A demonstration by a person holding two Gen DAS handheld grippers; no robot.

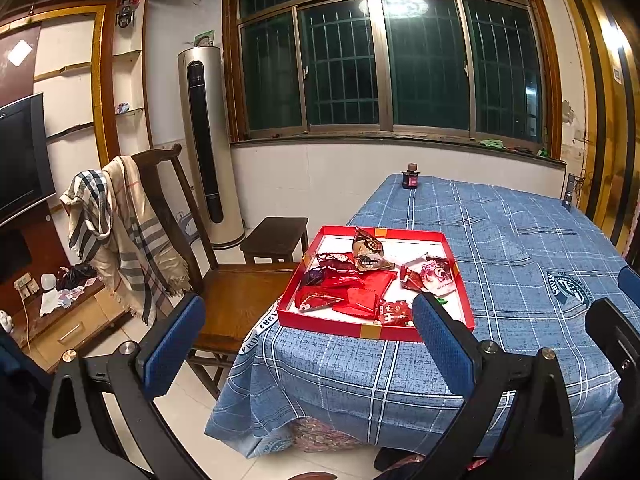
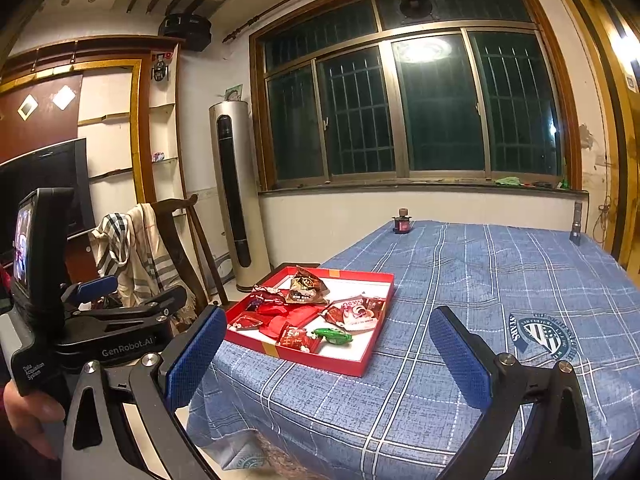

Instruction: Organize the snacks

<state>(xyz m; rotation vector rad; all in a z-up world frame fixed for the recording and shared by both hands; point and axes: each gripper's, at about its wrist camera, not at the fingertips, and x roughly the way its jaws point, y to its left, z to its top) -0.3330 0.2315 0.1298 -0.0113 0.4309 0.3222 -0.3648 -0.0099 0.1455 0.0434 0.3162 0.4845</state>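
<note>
We see the snack packets (image 2: 304, 316) gathered inside the shallow red tray (image 2: 372, 354), which sits at the near-left corner of the bench (image 2: 480, 280) on its blue checked cloth; nothing loose lies on the cloth around it (so this would suit either packets already collected or a tray about to be sorted). Both tools hang back from the bench edge, likely for an overview. Our left gripper (image 1: 308, 340) has its jaws spread wide, holding nothing; our right gripper (image 2: 324, 356) is likewise spread and empty.
</note>
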